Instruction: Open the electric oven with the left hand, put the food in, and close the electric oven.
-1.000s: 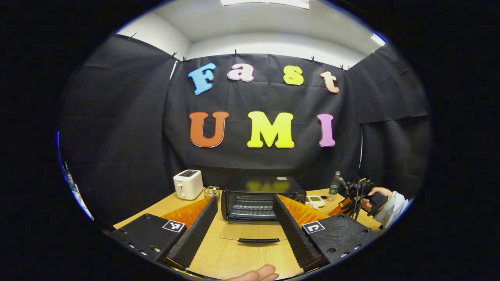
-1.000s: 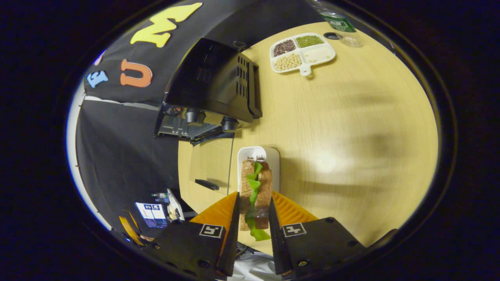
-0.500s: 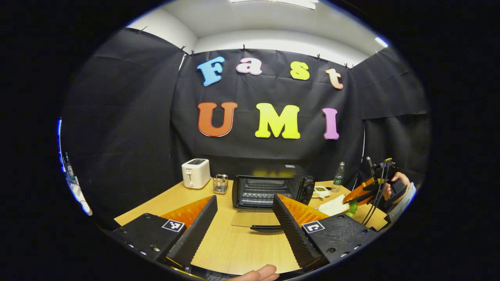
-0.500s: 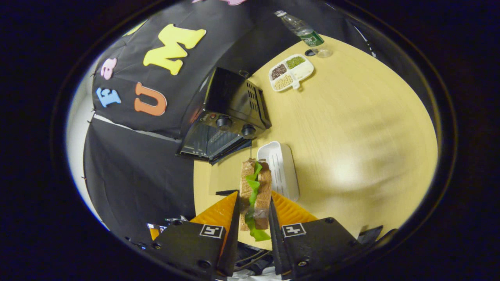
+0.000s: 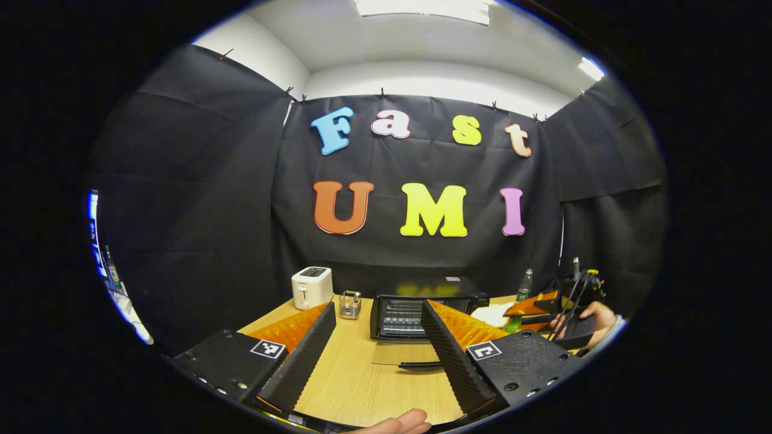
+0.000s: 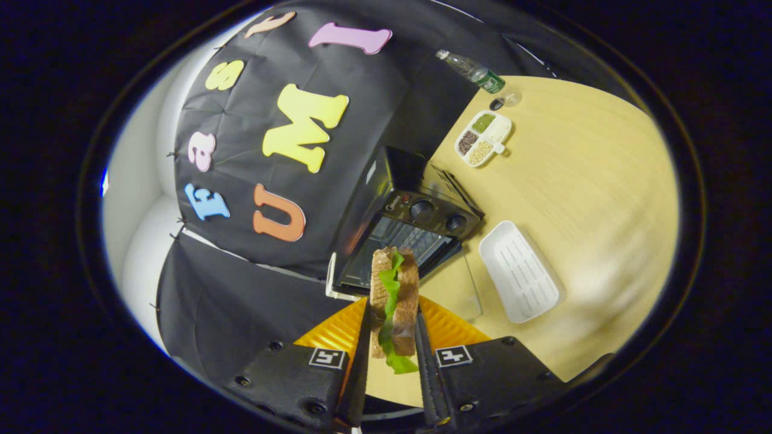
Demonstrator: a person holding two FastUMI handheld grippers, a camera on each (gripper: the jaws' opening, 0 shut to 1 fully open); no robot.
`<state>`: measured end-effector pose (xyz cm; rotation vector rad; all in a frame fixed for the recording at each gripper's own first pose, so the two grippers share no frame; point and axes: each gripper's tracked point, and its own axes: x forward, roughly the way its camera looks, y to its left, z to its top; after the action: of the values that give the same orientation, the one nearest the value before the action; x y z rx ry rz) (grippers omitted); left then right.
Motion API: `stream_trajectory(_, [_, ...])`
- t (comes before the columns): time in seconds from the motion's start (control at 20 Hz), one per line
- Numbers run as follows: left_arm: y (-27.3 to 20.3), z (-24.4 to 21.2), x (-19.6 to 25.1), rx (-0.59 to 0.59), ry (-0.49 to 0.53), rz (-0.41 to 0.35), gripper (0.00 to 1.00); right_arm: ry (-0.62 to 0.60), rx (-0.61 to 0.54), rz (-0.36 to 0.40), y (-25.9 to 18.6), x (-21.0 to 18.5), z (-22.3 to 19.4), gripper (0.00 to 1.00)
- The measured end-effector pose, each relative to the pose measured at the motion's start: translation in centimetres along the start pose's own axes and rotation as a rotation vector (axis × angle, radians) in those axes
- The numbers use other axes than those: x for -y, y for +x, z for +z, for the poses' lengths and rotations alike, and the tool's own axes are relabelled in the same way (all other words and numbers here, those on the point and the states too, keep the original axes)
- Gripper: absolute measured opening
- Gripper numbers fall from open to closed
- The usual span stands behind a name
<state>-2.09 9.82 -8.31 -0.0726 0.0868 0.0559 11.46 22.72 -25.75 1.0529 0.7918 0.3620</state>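
Note:
The black electric oven (image 5: 422,304) stands at the back of the wooden table, its glass door (image 5: 403,363) folded down flat in front of it. My left gripper (image 5: 377,349) is open and holds nothing, well back from the oven. In the right gripper view my right gripper (image 6: 391,343) is shut on a sandwich (image 6: 394,298) of brown bread with green lettuce, held in the air in front of the oven (image 6: 416,223) and its open mouth. The right gripper (image 5: 531,307) with the sandwich also appears at the right of the left gripper view, held by a hand (image 5: 594,316).
A white toaster (image 5: 312,287) and a small glass holder (image 5: 349,304) stand left of the oven. An empty white tray (image 6: 518,271) lies on the table (image 6: 591,199) right of the oven. Farther back are a divided dish of beans (image 6: 482,129) and a water bottle (image 6: 476,72).
My right gripper has carried the sandwich off the white tray and swung it toward the oven's open front. My left gripper has drawn farther back from the oven.

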Motion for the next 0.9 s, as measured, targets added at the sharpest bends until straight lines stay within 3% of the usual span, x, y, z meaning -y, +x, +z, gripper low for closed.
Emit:
stream_trajectory(0.15, [-0.8,0.6,-0.3,0.007,-0.015,-0.007,0.93,0.02,0.12,0.008,4.4,-0.9,-2.1,0.36])
stream_trajectory(0.3, [-1.1,0.4,-1.5,0.011,0.003,0.022,0.94,0.103,0.187,0.08,9.8,-2.5,-4.7,0.4])
stream_trajectory(0.4, [-1.8,-0.4,-2.6,-0.013,0.031,0.057,0.93,0.115,0.23,0.104,13.0,-3.1,-5.9,0.36])
stream_trajectory(0.6, [-3.0,0.2,-2.7,-0.001,0.04,0.069,0.93,0.101,0.326,0.014,18.8,-1.5,-5.4,0.4])
stream_trajectory(0.65, [-3.2,0.7,-2.6,0.005,0.035,0.064,0.93,0.105,0.352,0.005,19.8,-1.2,-4.4,0.36])
stream_trajectory(0.8, [-3.2,0.9,-2.1,0.007,0.039,0.041,0.93,0.077,0.448,-0.023,22.0,-0.3,-1.2,0.36])
stream_trajectory(0.9, [-2.6,0.5,-2.6,-0.001,0.056,0.05,0.93,0.022,0.451,-0.054,23.9,0.5,-0.3,0.35])
